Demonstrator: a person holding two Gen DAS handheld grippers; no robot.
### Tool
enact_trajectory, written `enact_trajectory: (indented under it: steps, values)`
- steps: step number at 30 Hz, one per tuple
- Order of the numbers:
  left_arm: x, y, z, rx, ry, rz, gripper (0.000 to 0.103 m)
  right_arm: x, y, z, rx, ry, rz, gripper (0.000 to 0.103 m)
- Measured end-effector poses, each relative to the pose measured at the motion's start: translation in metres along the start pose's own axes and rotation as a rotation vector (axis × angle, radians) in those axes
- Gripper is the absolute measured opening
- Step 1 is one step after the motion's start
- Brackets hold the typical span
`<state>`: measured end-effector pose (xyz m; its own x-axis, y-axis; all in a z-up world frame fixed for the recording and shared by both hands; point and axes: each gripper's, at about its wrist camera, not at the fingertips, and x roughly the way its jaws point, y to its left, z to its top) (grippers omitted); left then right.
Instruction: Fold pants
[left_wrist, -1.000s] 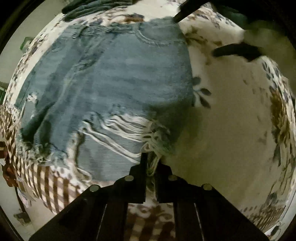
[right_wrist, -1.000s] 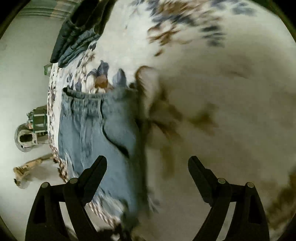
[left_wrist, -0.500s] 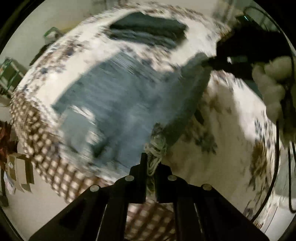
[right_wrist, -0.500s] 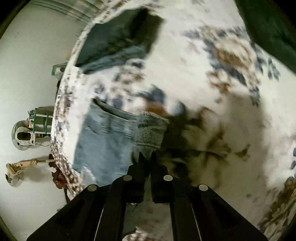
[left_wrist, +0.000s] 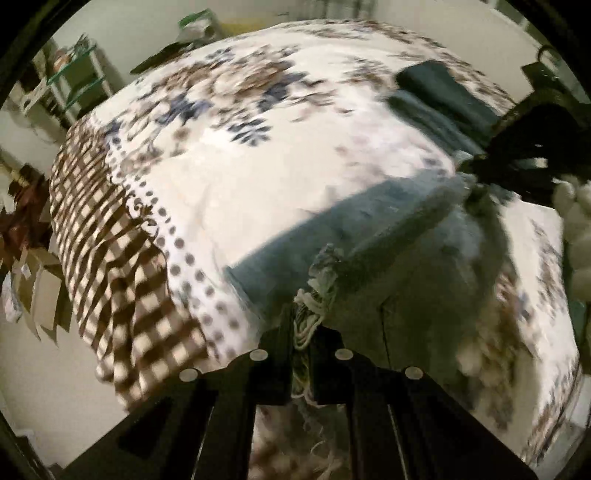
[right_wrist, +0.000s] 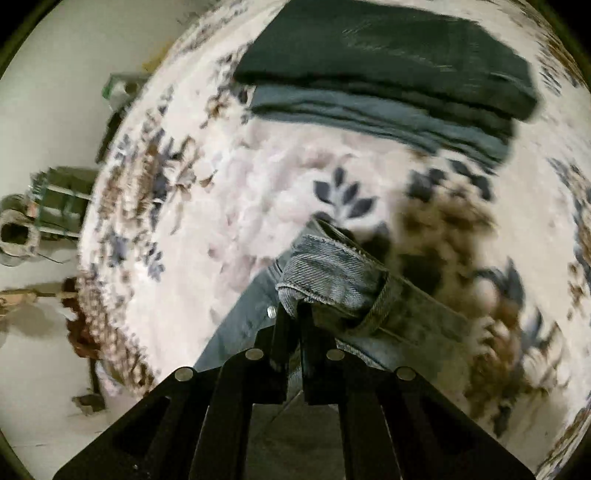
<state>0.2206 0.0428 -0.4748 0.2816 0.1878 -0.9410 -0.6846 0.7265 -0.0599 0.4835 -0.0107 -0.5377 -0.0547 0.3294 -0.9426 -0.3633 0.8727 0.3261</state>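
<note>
Dim, yellowish indoor light in both views. Heavy motion blur, worst toward the right of the frame. Strong fisheye bending with black vignette at the corners. Soft shadows lower centre; no glare.

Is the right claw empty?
No, the right claw is clamped shut on the waistband of the denim shorts.

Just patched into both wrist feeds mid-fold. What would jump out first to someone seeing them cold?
First, the pale denim shorts, lifted off the floral bedspread: the left claw is shut on the frayed white hem threads, the right claw on the waistband corner. Next, the stack of folded dark pants lying farther back on the bed.
</note>
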Motion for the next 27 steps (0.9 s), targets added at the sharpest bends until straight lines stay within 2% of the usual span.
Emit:
enact_trajectory:
  steps: [3, 5, 8, 11, 12, 13, 14, 15, 16, 18, 21, 23, 25, 27]
  values:
    - [0.035, 0.018, 0.012, -0.032, 0.03, 0.011, 0.005, 0.024, 0.012, 0.008, -0.027, 0.023, -0.038, 0.005]
    - [0.048, 0.025, 0.013, -0.06, 0.05, 0.001, 0.005, 0.049, 0.022, 0.014, -0.056, 0.051, -0.079, 0.005]
    - [0.055, 0.031, 0.013, -0.1, 0.062, -0.004, 0.009, 0.059, 0.025, 0.018, -0.058, 0.062, -0.089, 0.006]
    - [0.049, 0.042, 0.011, -0.198, 0.068, -0.041, 0.012, 0.063, 0.022, 0.022, -0.04, 0.093, -0.046, 0.016]
    - [0.044, 0.047, 0.011, -0.237, 0.057, -0.044, 0.024, 0.059, 0.019, 0.023, -0.026, 0.1, 0.01, 0.03]
    - [0.039, 0.049, 0.01, -0.259, 0.042, -0.047, 0.04, 0.055, 0.017, 0.023, -0.021, 0.111, 0.056, 0.049]
    - [0.027, 0.053, 0.009, -0.289, 0.006, -0.05, 0.051, 0.048, 0.014, 0.022, -0.022, 0.114, 0.089, 0.057]
    - [0.02, 0.055, 0.009, -0.305, -0.011, -0.045, 0.075, 0.039, 0.01, 0.02, -0.026, 0.102, 0.126, 0.069]
    - [0.012, 0.058, 0.009, -0.323, -0.031, -0.039, 0.085, 0.029, 0.006, 0.017, -0.036, 0.089, 0.157, 0.083]
    - [-0.01, 0.062, 0.004, -0.38, -0.066, -0.043, 0.085, 0.007, -0.007, 0.009, -0.063, 0.063, 0.175, 0.102]
    - [-0.033, 0.055, -0.014, -0.463, -0.063, -0.095, 0.085, -0.017, -0.032, -0.009, -0.102, 0.049, 0.159, 0.103]
    - [-0.046, 0.04, -0.038, -0.538, -0.046, -0.148, 0.085, -0.027, -0.05, -0.02, -0.12, 0.054, 0.152, 0.103]
    - [-0.046, 0.019, -0.064, -0.631, 0.006, -0.23, 0.085, -0.029, -0.074, -0.035, -0.134, 0.075, 0.149, 0.103]
    - [-0.031, -0.006, -0.091, -0.728, 0.09, -0.304, 0.085, -0.026, -0.099, -0.047, -0.133, 0.088, 0.148, 0.103]
